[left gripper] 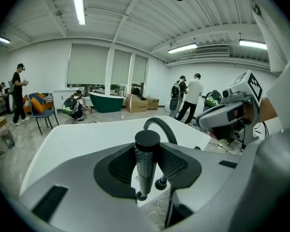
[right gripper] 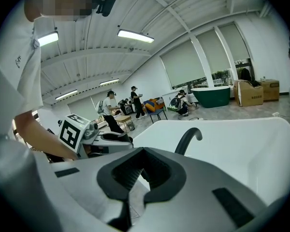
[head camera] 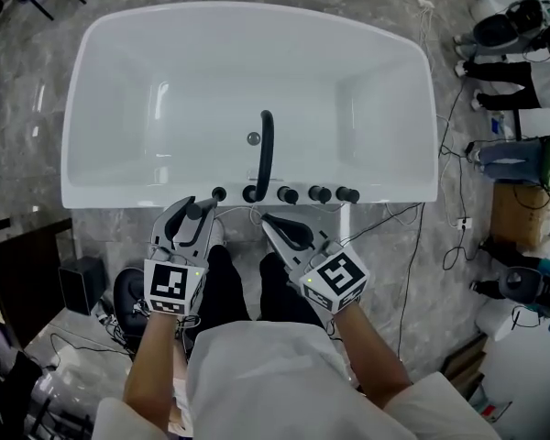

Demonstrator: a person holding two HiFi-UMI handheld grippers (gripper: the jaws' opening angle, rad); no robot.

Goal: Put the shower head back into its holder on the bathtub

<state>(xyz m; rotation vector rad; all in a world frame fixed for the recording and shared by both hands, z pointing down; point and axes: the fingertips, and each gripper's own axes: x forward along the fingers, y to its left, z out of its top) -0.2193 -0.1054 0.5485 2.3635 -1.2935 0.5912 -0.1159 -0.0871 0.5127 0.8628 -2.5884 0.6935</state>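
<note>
Two hand-held grippers were poised over the grey marbled floor [head camera: 119, 236], just short of the near rim of the white freestanding bathtub [head camera: 101, 189]. The left gripper [head camera: 192, 214] [left gripper: 148, 164] had its jaws clamped on the black cylindrical shower head [head camera: 203, 211] [left gripper: 146, 161]. In the left gripper view its ribbed handle stood nearly upright between the pads. The shower head was thus outside the tub, just before the rim and close to the leftmost of the rim fittings. Beside it, the right gripper [head camera: 269, 221] [right gripper: 143, 153] had its jaws closed tip to tip, with only a hollow between the pads and nothing gripped.

Along the tub's near rim sat a row of black round knobs [head camera: 319, 193]. From among them a black arched spout [head camera: 265, 149] [left gripper: 160, 127] [right gripper: 187, 139] reached out over the basin. Inside the bathtub, a small round drain fitting [head camera: 253, 138] lay on the pale bottom, just left of the spout.

Farther off to the right, a brown cardboard box [head camera: 518, 216] stood on the floor; its contents could not be made out.
</note>
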